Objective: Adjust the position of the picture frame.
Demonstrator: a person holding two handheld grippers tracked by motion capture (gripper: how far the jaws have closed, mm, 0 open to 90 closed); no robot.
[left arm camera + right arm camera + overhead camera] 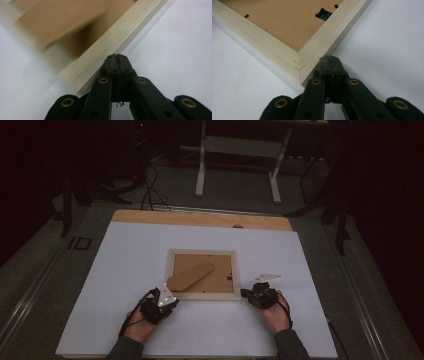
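Dim room, white sheet point(125, 270) spread over your bench, and both of your tools sit at the near corners of a picture frame point(204, 296) lying face down.

Your left tool point(117, 58) is closed with nothing between its jaws, its tip right against the outer edge of the pale wooden rail; whether it actually touches is hard to tell, because that view is smeared. Your right tool point(332, 60) is also closed and empty, its tip just beside the near right corner of the frame, by the mitre joint. The frame itself lies flat in the middle of the sheet, brown backing board point(220, 270) up, with its cardboard stand point(191, 276) folded across the left half and a small black hanger clip point(323, 13) near the right rail.

My worry is sliding. Closed tips can only push, so if one side presses harder, the frame will likely spin on the smooth sheet rather than move straight. A tip could also ride up over the low rail and skid onto the backing, or catch the loose stand and lever it up. Keep both pushes even and low.
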